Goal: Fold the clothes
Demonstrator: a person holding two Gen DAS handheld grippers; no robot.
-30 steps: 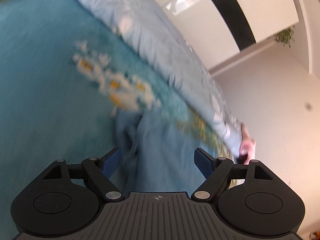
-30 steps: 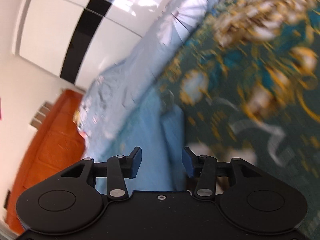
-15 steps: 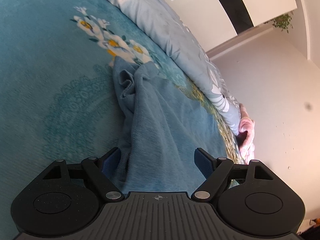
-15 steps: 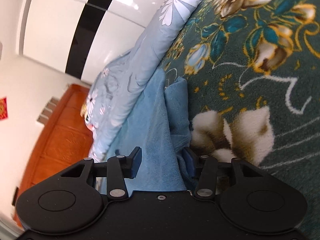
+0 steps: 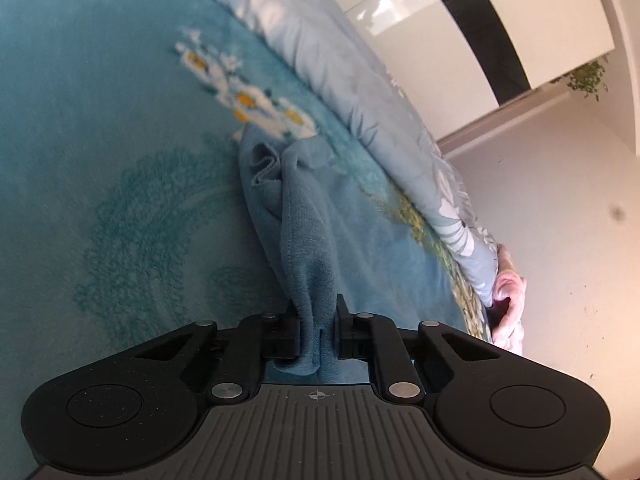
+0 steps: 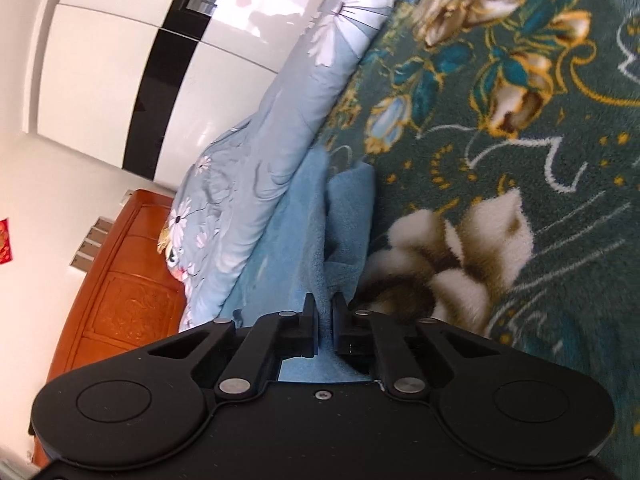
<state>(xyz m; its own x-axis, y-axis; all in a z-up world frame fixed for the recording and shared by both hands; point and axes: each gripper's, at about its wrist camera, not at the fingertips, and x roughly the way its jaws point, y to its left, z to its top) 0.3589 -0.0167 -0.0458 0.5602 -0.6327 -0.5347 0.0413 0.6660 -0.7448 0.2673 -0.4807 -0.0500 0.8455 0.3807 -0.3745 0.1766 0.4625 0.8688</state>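
- A soft blue fleece garment (image 5: 304,216) lies bunched on my teal flowered blanket (image 5: 100,160), near the pale blue quilt (image 5: 360,92), laid out, I judge, for folding.
- My left gripper (image 5: 318,320) has just clamped onto one gathered edge of the fleece.
- My right gripper (image 6: 325,320) has just closed too, pinching the garment's other edge (image 6: 344,220).
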